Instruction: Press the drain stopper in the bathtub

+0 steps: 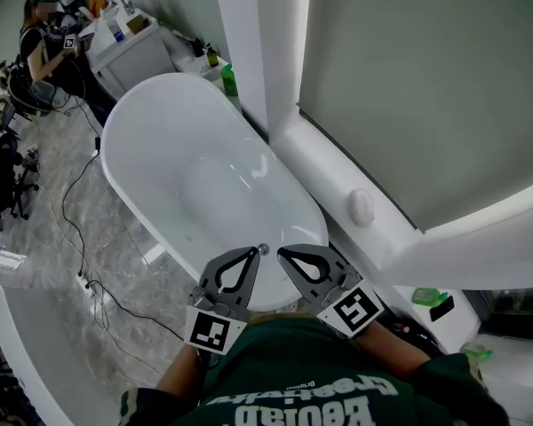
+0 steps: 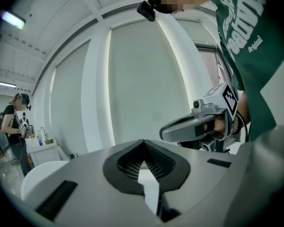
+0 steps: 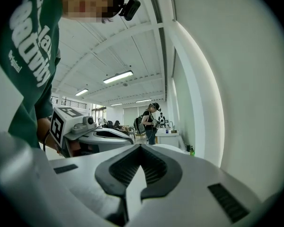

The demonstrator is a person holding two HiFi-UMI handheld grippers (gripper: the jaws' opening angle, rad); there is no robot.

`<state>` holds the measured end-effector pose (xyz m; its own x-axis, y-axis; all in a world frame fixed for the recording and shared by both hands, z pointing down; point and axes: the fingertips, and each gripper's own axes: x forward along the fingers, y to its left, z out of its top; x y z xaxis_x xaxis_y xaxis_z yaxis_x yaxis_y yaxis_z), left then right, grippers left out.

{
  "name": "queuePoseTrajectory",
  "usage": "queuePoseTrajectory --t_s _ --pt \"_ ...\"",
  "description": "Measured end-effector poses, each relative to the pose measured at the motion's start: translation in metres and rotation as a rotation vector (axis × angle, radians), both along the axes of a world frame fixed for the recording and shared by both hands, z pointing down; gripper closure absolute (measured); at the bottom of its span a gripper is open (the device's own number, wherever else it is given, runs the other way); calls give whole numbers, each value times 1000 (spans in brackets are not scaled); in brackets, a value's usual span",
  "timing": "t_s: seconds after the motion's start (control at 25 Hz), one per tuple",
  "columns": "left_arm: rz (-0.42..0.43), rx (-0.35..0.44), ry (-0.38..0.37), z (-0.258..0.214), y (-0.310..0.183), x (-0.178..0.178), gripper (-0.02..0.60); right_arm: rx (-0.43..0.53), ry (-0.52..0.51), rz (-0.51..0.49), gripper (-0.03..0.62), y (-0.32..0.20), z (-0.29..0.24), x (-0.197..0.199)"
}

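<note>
Both tongs are held close against the chest, side by side above the near end of the white bathtub (image 1: 115, 127), which is seen from steeply above. The left gripper (image 1: 251, 254) and the right gripper (image 1: 284, 254) are each clenched with nothing between the jaws: in each gripper's own view the ribbed pads are seen meeting at the tips, with only wall and room beyond. The tips are angled toward one another, and between them a small round metal part is seen low at the tub's near end. It is judged to be the drain stopper (image 1: 264, 249), though it is too small for its raised or pressed state to be told. The closed jaws are judged to suit the task, since one blunt joined tip is offered for pushing a button-like part, rather than two prongs that could slip past it. The grippers are carried level, pointed across the room and not down into the tub, so no contact with the stopper is shown. This stance is fitted equally by a stopper yet to be pushed and by one already pushed with the tongs lifted clear. A green bottle (image 1: 229, 80) is stood on the ledge behind the tub, well apart from the work
</note>
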<state>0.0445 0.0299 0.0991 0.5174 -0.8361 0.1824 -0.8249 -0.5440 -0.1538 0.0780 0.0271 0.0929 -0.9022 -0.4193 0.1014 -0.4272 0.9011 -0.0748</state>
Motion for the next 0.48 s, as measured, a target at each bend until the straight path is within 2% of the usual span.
queuePoseTrajectory --t_s 0.12,0.28,0.48 --pt "-8 -7 7 0 -1 -1 573 0 7 -10 580 -2 -1 -4" --pt "5 34 -7 -6 2 -5 572 7 20 -18 580 1 0 -9" --pt "3 40 -22 -5 1 -13 572 5 16 -29 580 1 -1 -19"
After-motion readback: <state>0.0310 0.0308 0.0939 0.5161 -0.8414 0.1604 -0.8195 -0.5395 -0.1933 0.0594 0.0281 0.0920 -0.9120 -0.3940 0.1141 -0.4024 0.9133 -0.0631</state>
